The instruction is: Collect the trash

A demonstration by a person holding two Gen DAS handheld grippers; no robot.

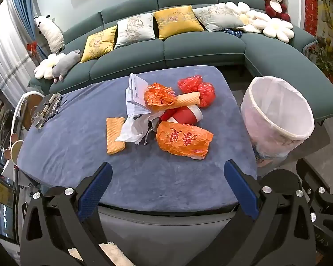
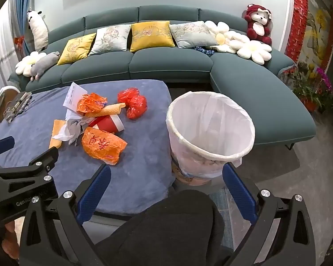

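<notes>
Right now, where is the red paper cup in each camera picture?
Left wrist view: the red paper cup lies on its side mid-frame, in the trash pile, just above the orange bag.
Right wrist view: the cup lies left of centre, again just above that orange bag.
Shared landmark: the white-lined bin stands right of the table in both.

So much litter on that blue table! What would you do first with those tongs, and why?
Probably reach the left tongs forward to the orange bag with red writing. Both tongs are open and hold nothing, that bag lies nearest on the table, on top of nothing else, and the lined bin stands just to its right for the drop.
</notes>
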